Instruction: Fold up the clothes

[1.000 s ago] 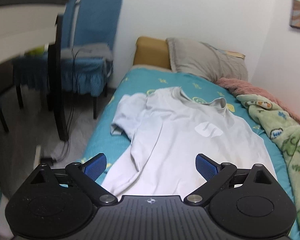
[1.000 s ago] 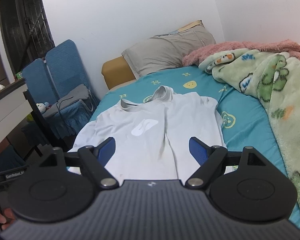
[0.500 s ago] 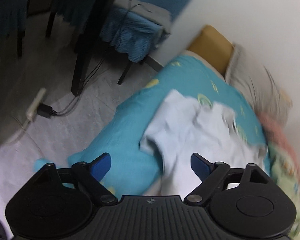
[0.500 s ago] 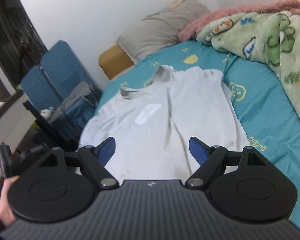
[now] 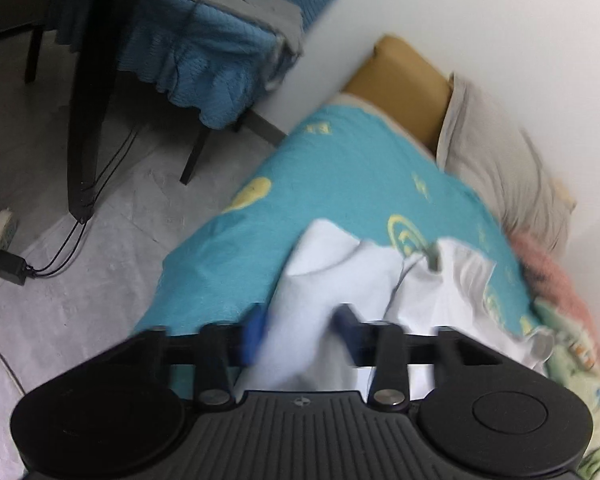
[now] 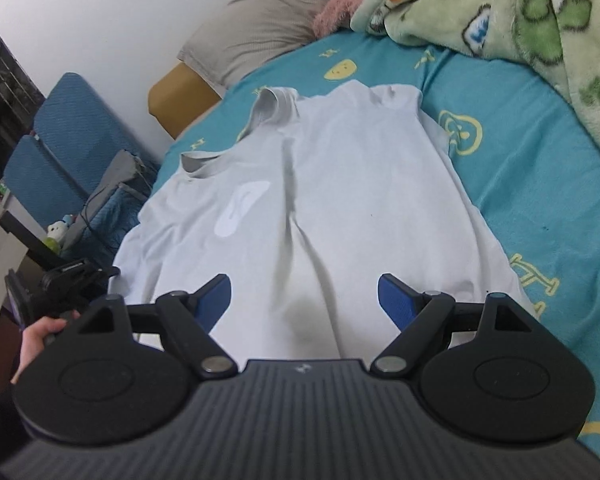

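A white T-shirt [image 6: 332, 184] lies spread face up on the teal bed sheet [image 6: 540, 184], collar toward the pillows. In the left wrist view my left gripper [image 5: 300, 332] has its blue pads on either side of the shirt's left sleeve [image 5: 320, 280], partly closed, with cloth between them; the view is blurred. My right gripper [image 6: 304, 300] is open and empty, hovering above the lower hem of the shirt. The left gripper also shows at the left edge of the right wrist view [image 6: 60, 284], held in a hand.
Grey pillow [image 6: 268, 28] and tan headboard cushion [image 5: 400, 80] lie at the bed's head. A green patterned blanket [image 6: 520, 20] covers the right side. Blue chairs [image 6: 60, 152], a dark table leg [image 5: 88, 100] and a power strip with cables [image 5: 4, 256] stand on the floor left of the bed.
My left gripper swung down to the shirt's left sleeve and its jaws narrowed around the cloth. My right gripper moved closer over the hem and stayed open.
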`<state>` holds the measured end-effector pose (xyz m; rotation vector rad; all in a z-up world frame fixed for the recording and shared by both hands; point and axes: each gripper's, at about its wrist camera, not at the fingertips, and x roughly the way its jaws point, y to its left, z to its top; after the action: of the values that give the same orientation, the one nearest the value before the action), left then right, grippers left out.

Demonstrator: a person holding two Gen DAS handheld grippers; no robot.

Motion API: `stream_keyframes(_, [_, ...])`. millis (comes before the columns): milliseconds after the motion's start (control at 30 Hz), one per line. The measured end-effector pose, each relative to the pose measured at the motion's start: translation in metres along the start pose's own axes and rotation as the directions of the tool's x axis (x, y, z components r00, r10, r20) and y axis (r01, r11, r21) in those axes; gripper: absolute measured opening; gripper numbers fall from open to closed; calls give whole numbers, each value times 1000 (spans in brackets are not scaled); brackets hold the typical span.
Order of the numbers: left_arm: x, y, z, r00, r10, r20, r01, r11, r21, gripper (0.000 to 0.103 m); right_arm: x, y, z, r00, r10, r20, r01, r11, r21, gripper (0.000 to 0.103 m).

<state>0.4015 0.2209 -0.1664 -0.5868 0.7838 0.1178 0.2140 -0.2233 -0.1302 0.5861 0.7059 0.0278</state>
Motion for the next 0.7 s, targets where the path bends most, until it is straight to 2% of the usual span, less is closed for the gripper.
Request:
stream_keyframes(33, [2,-6,1,1000,29,-4,-29,999,41,21,2,-1,0,1000,-1,-3,1,1000,4,82])
stream_keyframes(100, [0,-22,2,997,72,16,-73,989,126,6,4,-2,0,1000,-1,-7,1,1000,13,82])
stream_keyframes(167, [-7,-39,2,992,117,55,-126,970,207,4,2,-2,1,1000,2,-6,-2,1000,20,82])
stream_keyframes(200, [-11,-52,0,987,138,78,-154,951,269,3,1,-2,1,1000,2,-3,-2,1000,22,82])
stream_keyframes(233, [-14,-67,-4,982,156,104,-182,922,342,3,-1,-2,1,1000,2,1,-2,1000,24,82])
stream_keyframes(267, [-17,-85,-11,978,158,137,-203,877,436,3,-3,-2,2,1000,2,6,-2,1000,25,82])
stream_keyframes(333, [-22,-122,-31,975,119,187,-211,753,623,3,-7,-2,3,1000,0,16,0,1000,29,82])
stream_keyframes(433, [-24,-169,-67,998,2,58,-46,637,769,3,-10,-4,4,1000,0,25,-1,999,40,82])
stream_keyframes(467, [-26,-179,-76,999,-37,2,21,618,786,5,-11,-5,5,1000,0,26,-1,999,42,82])
stream_keyframes(500, [-28,-187,-83,996,-77,-51,88,605,792,13,-11,-5,5,1000,-1,27,0,999,42,82])
stream_keyframes(533, [-30,-194,-90,988,-116,-105,154,589,793,15,-11,-6,5,1000,-4,27,2,999,44,82])
stream_keyframes(567, [-33,-197,-92,978,-156,-137,203,591,781,22,-11,-6,5,1000,-4,28,2,999,48,82])
stream_keyframes(600, [-36,-196,-93,968,-197,-154,243,604,759,34,-12,-8,5,1000,-2,29,1,999,54,82])
stream_keyframes(667, [-41,-190,-86,962,-235,-139,262,646,717,44,-14,-11,7,999,1,32,-3,998,69,82])
stream_keyframes(700, [-43,-183,-82,964,-237,-120,252,678,691,44,-14,-12,7,999,3,34,-6,997,77,82])
